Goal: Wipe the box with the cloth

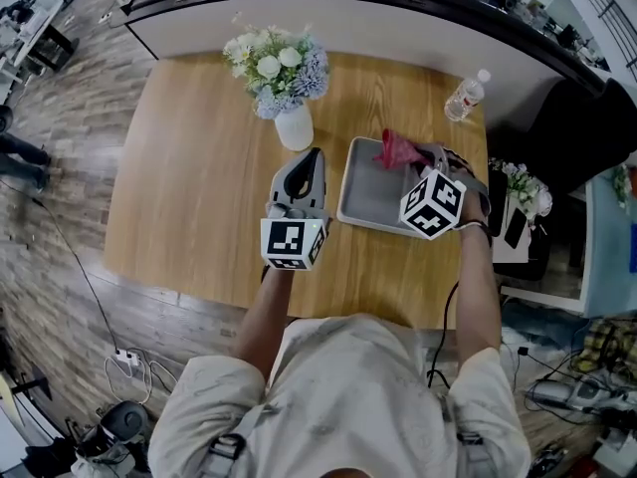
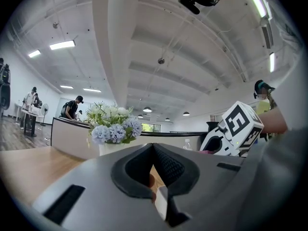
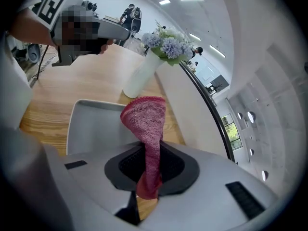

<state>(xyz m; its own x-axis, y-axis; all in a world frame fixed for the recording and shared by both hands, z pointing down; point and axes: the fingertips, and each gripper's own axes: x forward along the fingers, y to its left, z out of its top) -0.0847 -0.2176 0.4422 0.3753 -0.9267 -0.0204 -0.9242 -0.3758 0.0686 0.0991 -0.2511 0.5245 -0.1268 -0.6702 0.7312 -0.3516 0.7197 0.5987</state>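
Note:
A shallow grey box (image 1: 366, 202) lies on the wooden table, right of centre. My right gripper (image 1: 423, 159) hovers over its far right corner, shut on a red knitted cloth (image 1: 398, 149). In the right gripper view the cloth (image 3: 147, 121) stands up from between the jaws of the right gripper (image 3: 149, 170) and hangs above the box (image 3: 91, 124). My left gripper (image 1: 307, 167) is just left of the box and points at the vase. Its jaws meet with nothing between them (image 2: 153, 150). The right gripper's marker cube (image 2: 238, 126) shows at the right of the left gripper view.
A white vase of pale flowers (image 1: 284, 93) stands just beyond the left gripper, close to the box's far left corner. A water bottle (image 1: 464, 96) sits at the table's far right corner. A long counter (image 1: 328, 13) runs behind the table. People stand far off.

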